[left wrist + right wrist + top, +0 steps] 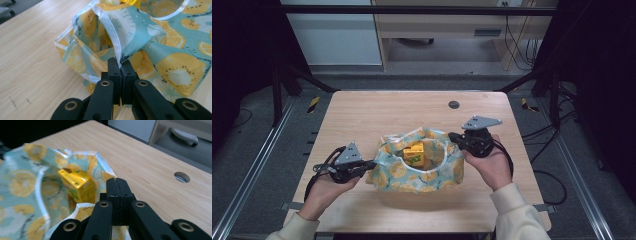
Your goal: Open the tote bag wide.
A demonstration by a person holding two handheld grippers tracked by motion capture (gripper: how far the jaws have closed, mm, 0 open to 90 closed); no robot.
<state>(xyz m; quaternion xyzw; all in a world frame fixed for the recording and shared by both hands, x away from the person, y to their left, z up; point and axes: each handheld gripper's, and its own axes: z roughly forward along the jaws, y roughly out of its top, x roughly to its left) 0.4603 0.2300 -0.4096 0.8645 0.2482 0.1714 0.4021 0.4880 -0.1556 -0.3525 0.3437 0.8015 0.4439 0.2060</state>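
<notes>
Seen from above, a person's 2 hands reach in from 6 o'clock over a wooden table [362, 107]. The left gripper [371, 163], at 9 o'clock of a fruit-print bag [404, 175], has its jaws pressed together on the bag's white-edged rim. The right gripper [453, 136], at 3 o'clock, pinches the opposite rim. Between them the mouth gapes, showing a yellow carton [414, 153] inside. The step looks like holding the bag open; next probably calls for both grips staying firm. Beyond, at 12 o'clock, sits a cable hole [454, 104].

Open fruit-print bag [422, 172], yellow carton [414, 154] inside
</notes>
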